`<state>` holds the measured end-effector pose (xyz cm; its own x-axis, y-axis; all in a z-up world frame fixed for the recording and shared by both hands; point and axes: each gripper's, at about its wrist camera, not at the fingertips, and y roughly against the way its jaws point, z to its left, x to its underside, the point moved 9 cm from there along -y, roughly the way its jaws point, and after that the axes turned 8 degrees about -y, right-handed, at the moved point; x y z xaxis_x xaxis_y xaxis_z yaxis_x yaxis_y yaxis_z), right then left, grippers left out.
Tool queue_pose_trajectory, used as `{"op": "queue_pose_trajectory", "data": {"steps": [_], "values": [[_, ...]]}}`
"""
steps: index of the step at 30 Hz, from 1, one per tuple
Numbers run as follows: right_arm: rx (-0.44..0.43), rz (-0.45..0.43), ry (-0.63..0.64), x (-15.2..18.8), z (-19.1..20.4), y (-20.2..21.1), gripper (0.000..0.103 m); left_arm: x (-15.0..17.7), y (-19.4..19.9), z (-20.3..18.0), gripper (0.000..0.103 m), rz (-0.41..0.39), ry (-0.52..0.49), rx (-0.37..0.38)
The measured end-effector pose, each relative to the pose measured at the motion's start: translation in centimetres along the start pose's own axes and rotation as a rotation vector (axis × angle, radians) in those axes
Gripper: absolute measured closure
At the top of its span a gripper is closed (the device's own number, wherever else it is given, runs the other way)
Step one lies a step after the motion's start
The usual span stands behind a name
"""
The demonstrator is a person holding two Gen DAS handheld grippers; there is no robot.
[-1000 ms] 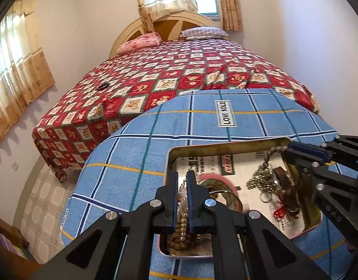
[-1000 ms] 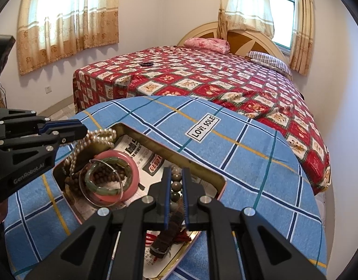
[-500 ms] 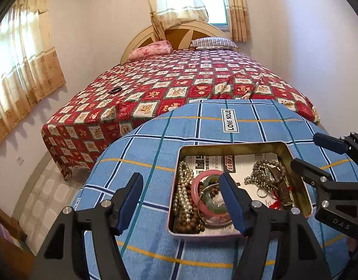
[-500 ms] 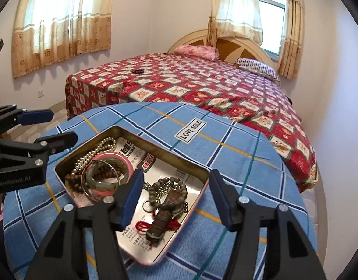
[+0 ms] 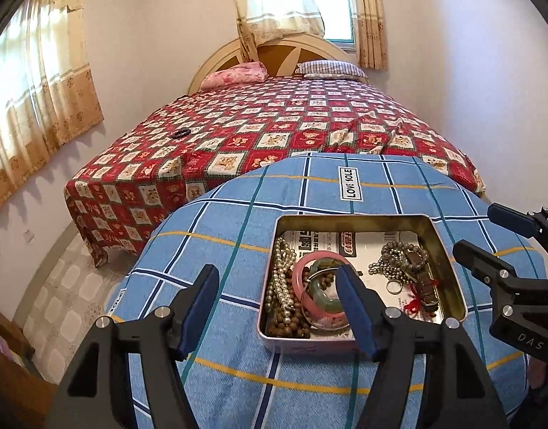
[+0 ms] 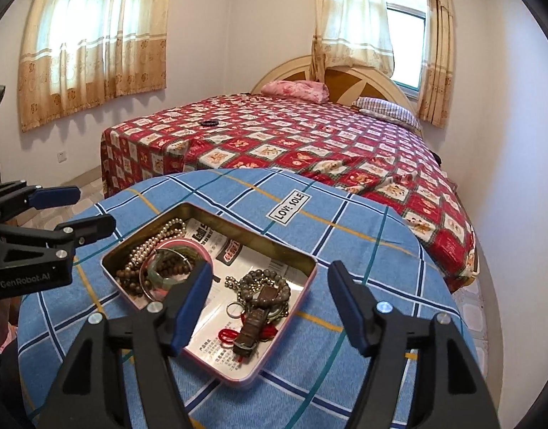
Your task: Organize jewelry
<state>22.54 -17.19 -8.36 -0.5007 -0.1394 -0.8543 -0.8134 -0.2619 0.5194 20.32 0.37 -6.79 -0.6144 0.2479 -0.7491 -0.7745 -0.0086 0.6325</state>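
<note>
A metal tin (image 5: 449,271) (image 6: 295,295) sits on the round table (image 5: 238,221) with a blue checked cloth. Inside at the left lie a pearl necklace (image 5: 282,279), brown wooden beads (image 5: 288,323), and a pink bangle (image 5: 302,268) with a green bangle (image 5: 325,302). At the right lie a grey bead bracelet (image 6: 265,284), a brown pendant with red cord (image 6: 254,321) and a ring (image 6: 233,309). My left gripper (image 5: 277,300) is open and empty above the tin's left front. My right gripper (image 6: 270,296) is open and empty above the tin's right side.
A bed with a red patterned cover (image 5: 274,132) stands just behind the table, with a small dark item (image 5: 181,133) on it. A white "LOVE SOLE" label (image 5: 349,183) is on the cloth. Walls and curtained windows surround the room.
Both grippers were shut on beads inside the tin a second ago. They have opened, let the jewelry go, and pulled back and up from the tin.
</note>
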Motion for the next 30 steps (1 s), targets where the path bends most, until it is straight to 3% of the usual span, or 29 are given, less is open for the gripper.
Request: {"op": "queue_pose_trajectory", "data": {"steps": [30], "values": [[0.000,-0.002,-0.009,0.10,-0.18,0.25,0.029,0.27,-0.06,0.13,0.035,0.005,0.013,-0.003]]}}
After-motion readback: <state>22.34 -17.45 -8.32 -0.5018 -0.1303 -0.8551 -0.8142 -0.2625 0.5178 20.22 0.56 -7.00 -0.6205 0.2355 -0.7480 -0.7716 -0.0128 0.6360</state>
